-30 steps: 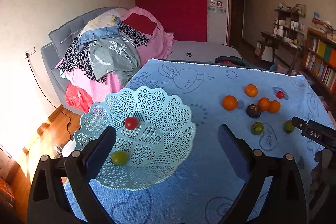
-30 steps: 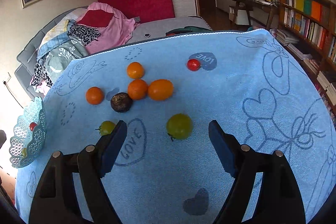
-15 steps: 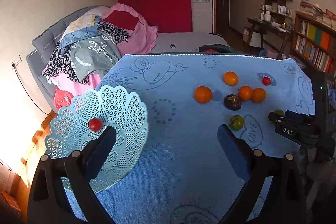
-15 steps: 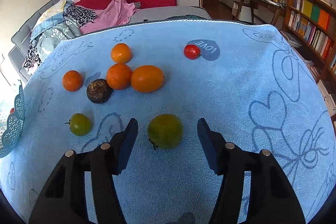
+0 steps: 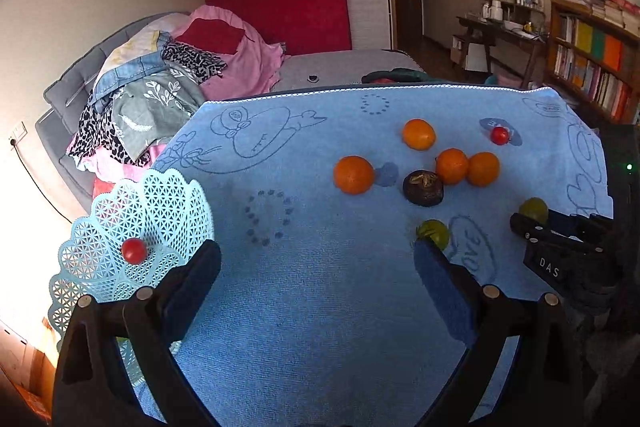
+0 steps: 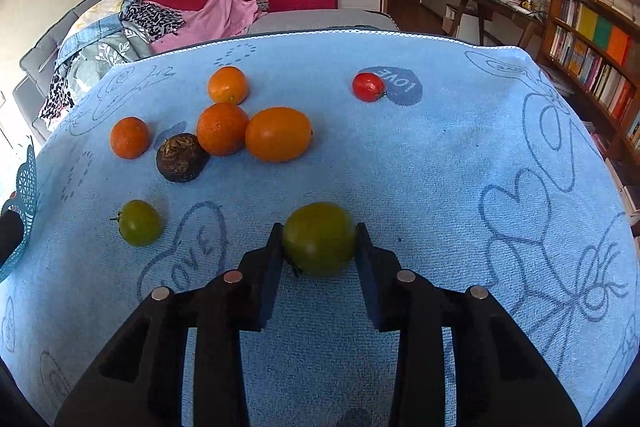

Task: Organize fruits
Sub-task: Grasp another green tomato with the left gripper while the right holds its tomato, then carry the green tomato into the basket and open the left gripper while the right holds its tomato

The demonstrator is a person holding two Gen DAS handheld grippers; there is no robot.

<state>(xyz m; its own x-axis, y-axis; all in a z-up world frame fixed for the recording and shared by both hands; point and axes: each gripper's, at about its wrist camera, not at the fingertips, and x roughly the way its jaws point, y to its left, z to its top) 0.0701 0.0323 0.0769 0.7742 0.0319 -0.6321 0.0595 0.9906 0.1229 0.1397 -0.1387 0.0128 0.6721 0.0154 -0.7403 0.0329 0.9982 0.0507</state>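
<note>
The right gripper [image 6: 319, 247] is closing on the larger green tomato [image 6: 319, 238], pads touching; the lattice basket [image 5: 168, 211] lies far left, beside the spread, empty left gripper [image 5: 316, 275].

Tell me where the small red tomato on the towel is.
In the right wrist view the small red tomato sits far back, touching the dark LOVE heart, right of the oranges.

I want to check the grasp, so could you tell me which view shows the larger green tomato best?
The right wrist view: the larger green tomato sits close and whole inside the closing right gripper. The left wrist view shows it small and partly hidden.
</note>
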